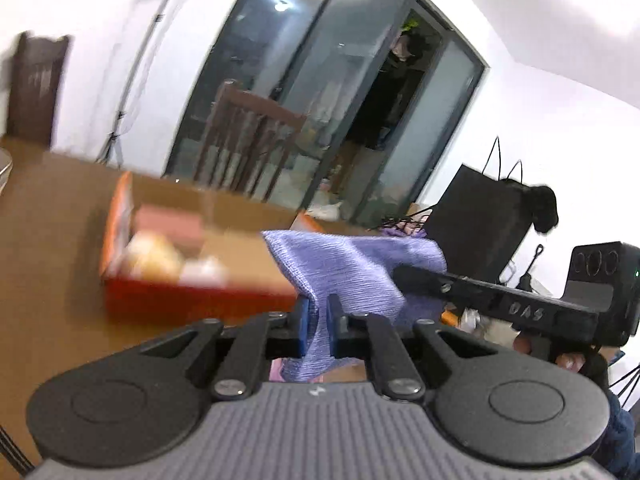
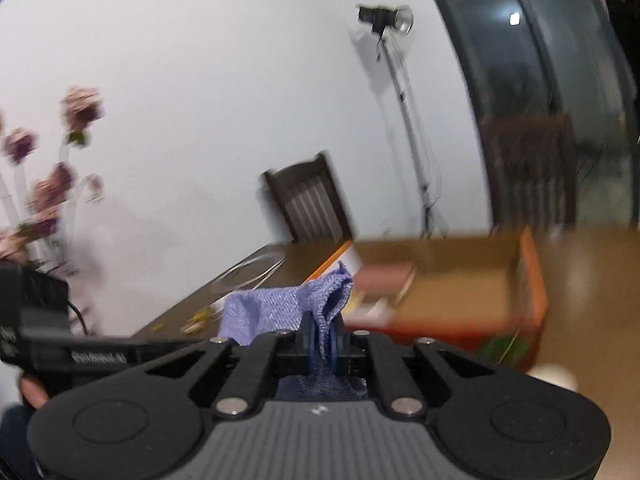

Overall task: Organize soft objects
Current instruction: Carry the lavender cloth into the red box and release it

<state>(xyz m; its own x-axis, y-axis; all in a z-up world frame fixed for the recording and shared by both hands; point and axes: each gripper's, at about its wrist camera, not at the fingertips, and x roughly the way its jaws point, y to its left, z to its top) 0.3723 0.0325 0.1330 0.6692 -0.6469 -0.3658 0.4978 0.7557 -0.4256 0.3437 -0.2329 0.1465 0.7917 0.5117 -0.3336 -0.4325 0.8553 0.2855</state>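
White walls (image 2: 200, 80) enclose a brown wooden table (image 1: 52, 216). Dark-framed glass doors (image 1: 320, 80) reflecting ceiling lights fill the upper centre; a slatted wooden chair (image 1: 248, 140) stands before them.

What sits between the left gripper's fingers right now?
The purple cloth: the left gripper is shut on one part of it, as the left wrist view shows. The right gripper pinches another part.
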